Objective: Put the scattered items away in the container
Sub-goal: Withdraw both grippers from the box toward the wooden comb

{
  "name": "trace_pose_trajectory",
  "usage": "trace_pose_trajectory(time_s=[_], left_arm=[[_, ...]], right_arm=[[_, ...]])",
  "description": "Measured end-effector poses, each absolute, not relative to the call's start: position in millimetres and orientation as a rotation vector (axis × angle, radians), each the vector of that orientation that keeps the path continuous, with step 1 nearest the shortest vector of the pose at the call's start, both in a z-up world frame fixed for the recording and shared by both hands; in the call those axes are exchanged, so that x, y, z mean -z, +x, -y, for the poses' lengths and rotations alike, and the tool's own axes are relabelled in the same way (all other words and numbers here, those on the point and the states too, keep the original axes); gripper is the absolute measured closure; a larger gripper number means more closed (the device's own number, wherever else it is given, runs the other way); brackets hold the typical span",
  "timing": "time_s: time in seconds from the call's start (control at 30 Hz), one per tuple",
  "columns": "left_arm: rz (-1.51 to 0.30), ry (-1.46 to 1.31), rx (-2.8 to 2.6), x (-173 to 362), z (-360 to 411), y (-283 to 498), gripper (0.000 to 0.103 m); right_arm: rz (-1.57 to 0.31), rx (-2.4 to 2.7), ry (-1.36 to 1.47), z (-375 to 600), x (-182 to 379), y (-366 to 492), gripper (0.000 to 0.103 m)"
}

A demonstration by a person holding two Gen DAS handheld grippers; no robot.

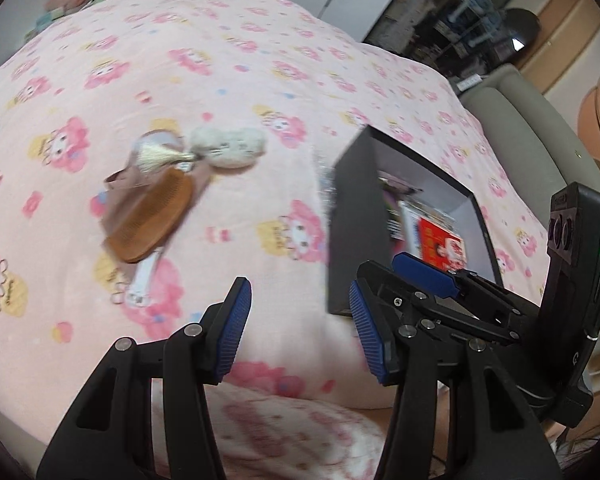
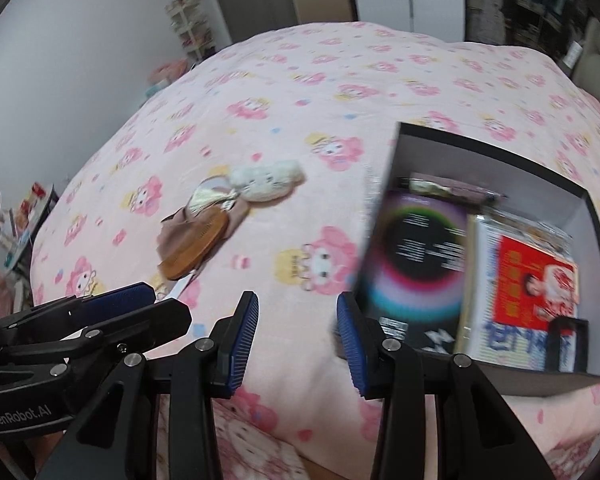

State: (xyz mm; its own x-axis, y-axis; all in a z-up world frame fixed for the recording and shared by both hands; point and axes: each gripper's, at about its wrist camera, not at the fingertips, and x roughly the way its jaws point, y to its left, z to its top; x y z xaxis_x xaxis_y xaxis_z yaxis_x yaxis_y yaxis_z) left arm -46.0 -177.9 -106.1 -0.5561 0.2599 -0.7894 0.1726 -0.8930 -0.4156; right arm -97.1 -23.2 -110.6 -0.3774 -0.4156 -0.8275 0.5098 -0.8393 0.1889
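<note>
While blur smears everything: left gripper (image 1: 300, 328) and right gripper (image 2: 298, 336) both spread wide, empty; wooden comb (image 2: 196, 250), plush toy (image 2: 268, 182) heaped on bedspread (image 2: 340, 80); box (image 2: 596, 220) alongside, contents hard to read.

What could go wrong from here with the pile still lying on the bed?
The wooden comb overlaps a brown pouch and a tassel beside the plush toy; a grab may drag several at once. The soft blanket could bunch between open fingers. The box already looks crowded.
</note>
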Motion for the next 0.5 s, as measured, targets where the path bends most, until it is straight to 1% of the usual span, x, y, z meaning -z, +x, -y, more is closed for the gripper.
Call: trace_pose_trajectory(time_s=[0.17, 0.37, 0.5], left_arm=[[0.735, -1.504, -2.665, 118.8, 208.7, -44.9, 0.052], [0.723, -1.595, -2.678, 131.4, 239.0, -50.7, 0.051], [0.780, -1.691, -2.648, 148.6, 258.6, -56.3, 0.051]], right_arm=[[-0.160, 2.173, 1.332, 58.3, 125.0, -99.8, 0.066], [-0.122, 2.103, 1.399, 89.7, 144.4, -107.5, 0.066], [-0.091, 2.086, 1.450, 103.6, 155.2, -114.2, 0.066]])
